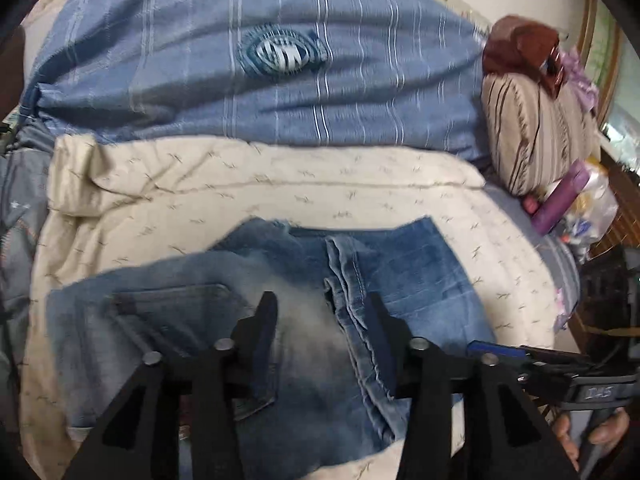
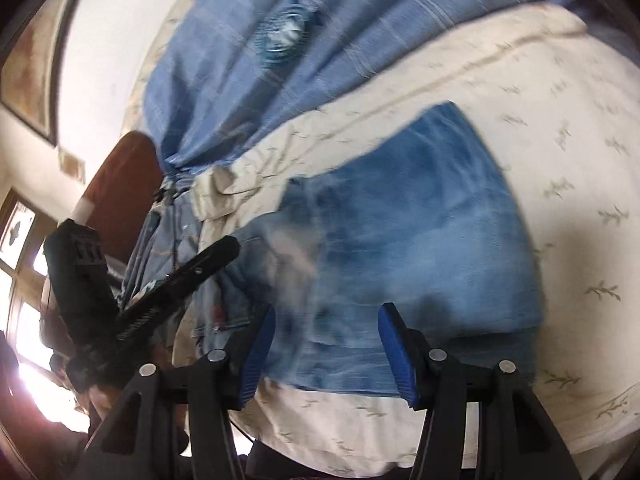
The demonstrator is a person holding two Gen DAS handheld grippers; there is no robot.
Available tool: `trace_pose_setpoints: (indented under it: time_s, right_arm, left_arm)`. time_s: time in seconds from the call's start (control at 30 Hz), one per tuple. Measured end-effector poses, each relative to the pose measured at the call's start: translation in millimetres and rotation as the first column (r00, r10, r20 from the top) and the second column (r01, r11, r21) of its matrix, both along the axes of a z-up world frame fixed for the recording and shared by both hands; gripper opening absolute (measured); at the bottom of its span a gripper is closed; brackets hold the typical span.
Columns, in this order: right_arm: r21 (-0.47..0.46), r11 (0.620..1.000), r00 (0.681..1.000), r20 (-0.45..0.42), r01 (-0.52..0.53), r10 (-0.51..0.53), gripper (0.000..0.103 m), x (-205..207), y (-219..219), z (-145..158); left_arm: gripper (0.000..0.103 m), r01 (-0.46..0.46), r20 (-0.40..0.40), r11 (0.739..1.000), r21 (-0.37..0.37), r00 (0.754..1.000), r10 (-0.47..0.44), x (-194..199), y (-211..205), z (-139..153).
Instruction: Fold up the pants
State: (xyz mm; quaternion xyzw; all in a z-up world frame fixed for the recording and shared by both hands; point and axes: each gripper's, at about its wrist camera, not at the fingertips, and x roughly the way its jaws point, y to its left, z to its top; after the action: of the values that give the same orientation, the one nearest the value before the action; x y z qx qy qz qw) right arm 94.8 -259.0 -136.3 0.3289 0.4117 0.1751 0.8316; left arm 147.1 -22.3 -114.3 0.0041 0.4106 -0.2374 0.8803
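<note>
Faded blue jeans (image 1: 280,300) lie folded on cream bedspread (image 1: 360,184).

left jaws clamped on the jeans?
No: the left gripper is open above the jeans, denim showing between its jaws.

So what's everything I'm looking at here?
jeans: one pair, faded blue, folded on the cream sheet, near edge
cream sheet: one, cream with small sprigs, covering the bed
blue blanket: one, blue with pale stripes, behind the sheet
striped pillow: one, beige and brown, far right
purple bottle: one, purple, beside the pillow
left tool: one, black, open above the jeans
right tool: one, black with blue pads, open above the jeans
</note>
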Motion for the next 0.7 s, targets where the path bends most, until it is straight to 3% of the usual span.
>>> trace_pose_setpoints:
  time_s: [0.17, 0.37, 0.7]
  right_arm:
    - [-0.004, 0.999, 0.999, -0.006, -0.037, 0.037, 0.057, -7, 19, 2]
    - [-0.010, 0.999, 0.999, 0.004, -0.050, 0.050, 0.057, -12, 30, 7]
    - [-0.015, 0.999, 0.998, 0.029, -0.050, 0.050, 0.057, -17, 35, 19]
  left_arm:
    - [0.062, -0.001, 0.022, 1.000, -0.002, 1.000, 0.001, -7, 30, 37]
    - [0.065, -0.005, 0.008, 1.000, -0.007, 1.000, 0.005, -9, 62, 67]
    - [0.065, -0.046, 0.023, 0.998, 0.030, 0.999, 0.046, -10, 84, 81]
